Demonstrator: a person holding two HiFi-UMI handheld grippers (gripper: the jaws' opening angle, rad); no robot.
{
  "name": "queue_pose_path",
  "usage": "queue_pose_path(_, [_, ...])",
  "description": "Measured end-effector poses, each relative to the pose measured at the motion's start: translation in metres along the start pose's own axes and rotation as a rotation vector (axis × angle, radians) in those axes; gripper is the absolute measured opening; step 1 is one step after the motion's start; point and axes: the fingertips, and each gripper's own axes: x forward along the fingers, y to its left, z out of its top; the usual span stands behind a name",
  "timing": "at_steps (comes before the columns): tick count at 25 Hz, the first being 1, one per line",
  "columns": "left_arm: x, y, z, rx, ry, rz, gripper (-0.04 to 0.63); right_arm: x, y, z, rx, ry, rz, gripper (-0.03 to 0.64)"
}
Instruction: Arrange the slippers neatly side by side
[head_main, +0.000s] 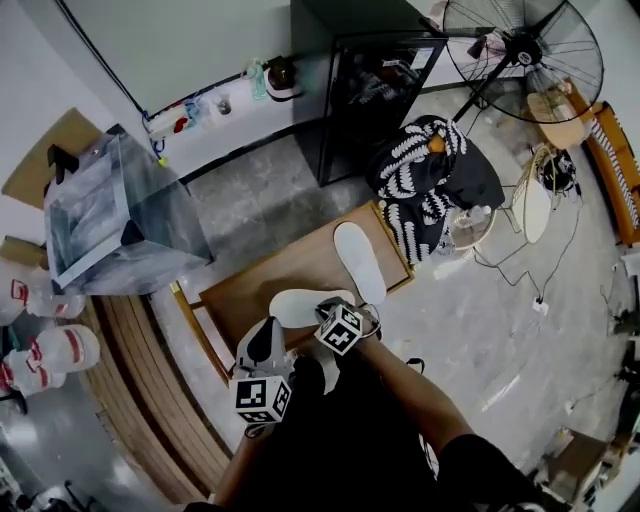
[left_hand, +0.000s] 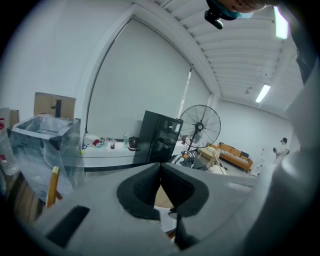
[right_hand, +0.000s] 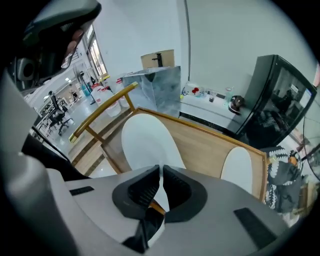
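Note:
Two white slippers lie on a low wooden table (head_main: 250, 290). The far slipper (head_main: 358, 260) lies lengthwise near the table's right edge and shows at the right in the right gripper view (right_hand: 236, 167). The near slipper (head_main: 298, 306) lies crosswise. My right gripper (head_main: 324, 310) is shut on its near edge, and its white sole (right_hand: 147, 140) stretches away from the gripper (right_hand: 161, 181). My left gripper (head_main: 268, 338) hovers just left of it, over the table's near edge. Its jaws (left_hand: 160, 172) meet at the tips with nothing between them.
A clear plastic bin (head_main: 120, 215) stands left of the table, with a slatted wooden bench (head_main: 140, 380) below it. Behind the table are a black cabinet (head_main: 370, 100), a black-and-white striped cloth (head_main: 425, 180) on a seat and a standing fan (head_main: 525, 50).

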Motion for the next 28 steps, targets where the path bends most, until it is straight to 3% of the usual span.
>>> queue_pose_path(7, [0.023,-0.035,0.002,0.035,0.019,-0.087,0.017,-0.023,-0.017,-0.021,0.223,-0.071,-0.001,0.028])
queue_pose_path(18, [0.047,-0.076,-0.002,0.072,0.047,-0.161,0.017,-0.052,-0.032,-0.045,0.526,-0.141,-0.023,0.026])
queue_pose_path(28, [0.05,-0.092,-0.005,0.082,0.05,-0.176,0.017,-0.082,-0.033,-0.055,0.67,-0.204,-0.058,0.026])
